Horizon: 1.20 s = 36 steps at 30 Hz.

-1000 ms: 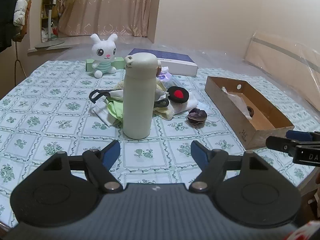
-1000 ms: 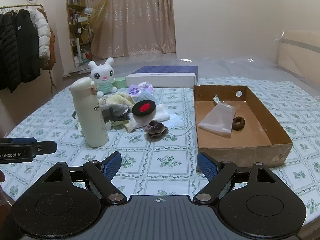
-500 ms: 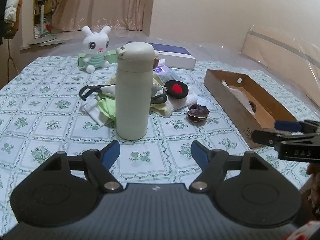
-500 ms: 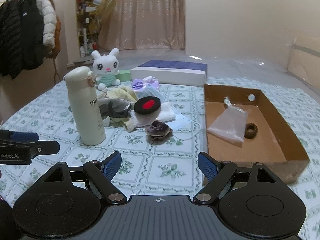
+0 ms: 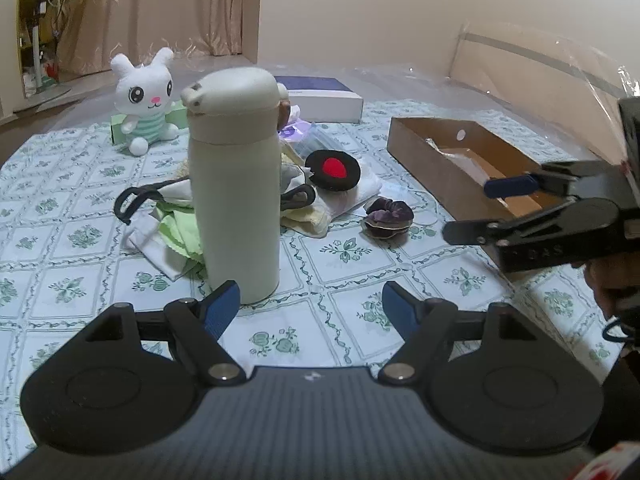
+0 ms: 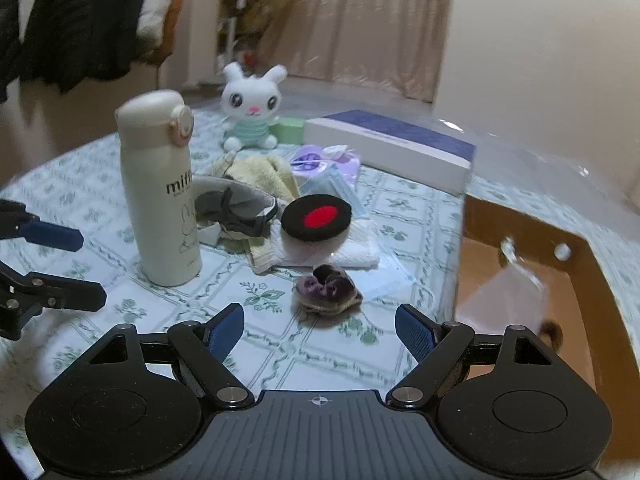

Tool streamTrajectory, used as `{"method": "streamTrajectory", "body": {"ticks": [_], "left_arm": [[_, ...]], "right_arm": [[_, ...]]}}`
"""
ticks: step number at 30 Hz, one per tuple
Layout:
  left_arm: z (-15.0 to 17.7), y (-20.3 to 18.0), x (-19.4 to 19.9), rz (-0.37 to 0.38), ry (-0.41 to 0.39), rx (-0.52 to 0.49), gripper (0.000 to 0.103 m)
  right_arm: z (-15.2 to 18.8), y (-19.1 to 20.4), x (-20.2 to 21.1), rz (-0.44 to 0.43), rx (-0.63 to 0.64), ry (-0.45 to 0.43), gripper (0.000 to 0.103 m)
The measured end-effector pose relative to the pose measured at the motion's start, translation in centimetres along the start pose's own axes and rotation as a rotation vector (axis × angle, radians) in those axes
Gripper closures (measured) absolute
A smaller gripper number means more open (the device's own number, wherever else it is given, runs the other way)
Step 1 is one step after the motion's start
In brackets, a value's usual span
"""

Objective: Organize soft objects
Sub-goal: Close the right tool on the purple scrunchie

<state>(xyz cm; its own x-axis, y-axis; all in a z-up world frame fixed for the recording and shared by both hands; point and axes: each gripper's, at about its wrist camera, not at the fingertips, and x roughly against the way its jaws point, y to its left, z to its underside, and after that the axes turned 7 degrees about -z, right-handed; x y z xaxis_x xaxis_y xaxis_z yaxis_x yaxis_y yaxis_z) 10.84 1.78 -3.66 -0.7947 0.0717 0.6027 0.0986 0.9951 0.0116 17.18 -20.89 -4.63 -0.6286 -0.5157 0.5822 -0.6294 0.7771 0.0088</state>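
Left wrist view: left gripper point(image 5: 311, 300) at 6 o'clock, blue pads spread wide, nothing between them, above a green floral tablecloth point(image 5: 72, 264). Cream insulated bottle point(image 5: 234, 184) upright just beyond the left pad, toward 11 o'clock. Behind and around the bottle, a heap of soft items: pale green cloth point(image 5: 180, 232), white cloth point(image 5: 352, 194), black strap point(image 5: 132, 200), and a black round pad with red centre point(image 5: 334, 170) lying on the white cloth. Purple velvet scrunchie point(image 5: 388, 218) alone on the tablecloth at 1 o'clock, near the heap but apart from it. White plush rabbit point(image 5: 142, 100) seated at 10 o'clock, far side. Flat white box with blue lid point(image 5: 320, 94) at 12 o'clock. Open cardboard box point(image 5: 424, 160) at 2 o'clock, holding a clear plastic bag point(image 5: 460, 158). Right gripper point(image 5: 472, 208) enters at 3 o'clock, seen side-on, fingers parted, empty. Right wrist view, somewhat blurred: right gripper point(image 6: 319, 330) at 6 o'clock, pads spread, empty; scrunchie point(image 6: 326, 288) on the tablecloth just ahead, between the pad lines, untouched. Red-centred pad point(image 6: 316, 218) at 12 o'clock; bottle point(image 6: 160, 192) at 10 o'clock; rabbit point(image 6: 250, 108) at 11 o'clock; cardboard box point(image 6: 580, 264) at 3 o'clock. Left gripper point(image 6: 76, 268) at 9 o'clock, fingers apart.
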Motion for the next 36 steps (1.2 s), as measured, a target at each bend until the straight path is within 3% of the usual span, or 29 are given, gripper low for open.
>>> {"method": "streamTrajectory", "body": {"ticks": [12, 18, 25, 28, 30, 31, 36], "left_arm": [[-0.6, -1.4, -3.2, -0.059, 0.016, 0.191, 0.027], [-0.7, -1.6, -4.0, -0.065, 0.012, 0.173, 0.027], [-0.3, -1.0, -4.5, -0.072, 0.015, 0.174, 0.027], [-0.2, -0.8, -4.5, -0.07, 0.014, 0.176, 0.027], [-0.1, -0.6, -4.4, -0.07, 0.012, 0.172, 0.027], [-0.1, -0.5, -4.3, -0.069, 0.011, 0.168, 0.027], [0.1, 1.1, -3.7, -0.052, -0.004, 0.087, 0.027]], "right_arm": [[-1.8, -2.0, -7.2, -0.032, 0.084, 0.123, 0.024], [-1.8, -2.4, -9.7, -0.04, 0.122, 0.195, 0.036], [-1.8, -2.6, -10.8, -0.037, 0.134, 0.218, 0.056], [-1.8, -2.5, -11.0, -0.03, 0.137, 0.221, 0.065], [-1.8, -2.4, -10.8, -0.021, 0.138, 0.216, 0.074], [-1.8, -2.4, -10.7, -0.019, 0.133, 0.214, 0.084], [-1.9, -2.0, -9.5, -0.019, 0.103, 0.186, 0.091]]}}
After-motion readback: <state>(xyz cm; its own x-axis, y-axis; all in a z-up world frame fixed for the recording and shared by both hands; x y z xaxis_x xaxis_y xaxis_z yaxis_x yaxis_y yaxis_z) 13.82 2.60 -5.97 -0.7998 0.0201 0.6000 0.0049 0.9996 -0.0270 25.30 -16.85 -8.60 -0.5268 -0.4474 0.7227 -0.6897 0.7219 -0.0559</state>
